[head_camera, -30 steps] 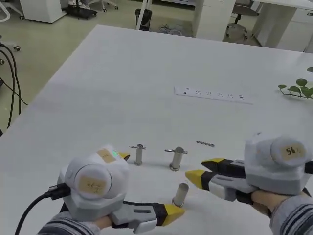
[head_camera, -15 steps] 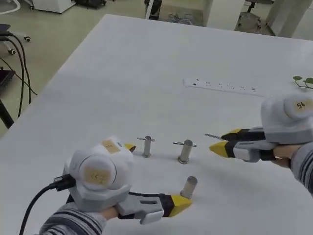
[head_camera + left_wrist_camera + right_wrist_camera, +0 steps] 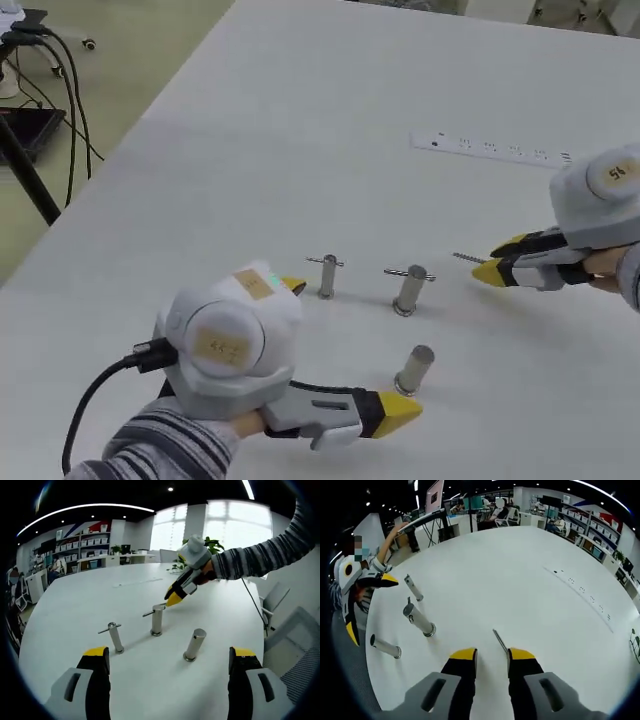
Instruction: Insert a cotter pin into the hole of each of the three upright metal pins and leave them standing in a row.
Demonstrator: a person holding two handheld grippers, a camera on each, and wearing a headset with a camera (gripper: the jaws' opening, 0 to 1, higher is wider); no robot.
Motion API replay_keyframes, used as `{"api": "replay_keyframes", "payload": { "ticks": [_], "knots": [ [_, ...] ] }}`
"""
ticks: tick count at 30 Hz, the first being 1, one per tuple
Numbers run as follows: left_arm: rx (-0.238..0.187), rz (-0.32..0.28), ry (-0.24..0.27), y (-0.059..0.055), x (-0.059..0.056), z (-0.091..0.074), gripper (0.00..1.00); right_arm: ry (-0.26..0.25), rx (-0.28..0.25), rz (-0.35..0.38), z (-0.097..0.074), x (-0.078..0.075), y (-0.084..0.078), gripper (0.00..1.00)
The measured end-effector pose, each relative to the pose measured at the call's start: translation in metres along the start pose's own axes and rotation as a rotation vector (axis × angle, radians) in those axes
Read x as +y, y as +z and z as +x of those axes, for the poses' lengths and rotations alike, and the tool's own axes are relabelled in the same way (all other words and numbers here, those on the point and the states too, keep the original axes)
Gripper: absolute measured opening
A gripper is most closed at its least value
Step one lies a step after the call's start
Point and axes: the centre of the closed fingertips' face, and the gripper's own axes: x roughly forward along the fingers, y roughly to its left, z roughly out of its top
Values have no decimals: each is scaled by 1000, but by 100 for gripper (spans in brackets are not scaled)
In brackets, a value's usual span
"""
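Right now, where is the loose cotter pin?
In the head view the loose cotter pin lies on the white table at the tips of the right gripper, just right of the nearer fitted metal pin.

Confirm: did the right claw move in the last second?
Yes. Right claw left the bare metal pin, now at the loose cotter pin, nearer the power strip.

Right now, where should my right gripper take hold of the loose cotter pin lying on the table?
Probably its near end, from above, one jaw each side. The cotter pin lies flat and thin, pointing away between the open jaws of the right gripper; that leaves the far end free for the bare metal pin.
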Motion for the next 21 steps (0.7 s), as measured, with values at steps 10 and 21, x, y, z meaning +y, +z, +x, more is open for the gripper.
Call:
{"api": "replay_keyframes", "payload": {
  "ticks": [10,21],
  "knots": [
    [-10,-5,-3,3,0,0,99,22,72,-8,12,-14,-7,15],
    [-2,-11,4,1,3,0,99,11,143,-92,16,-35,-7,2]
  ]
}}
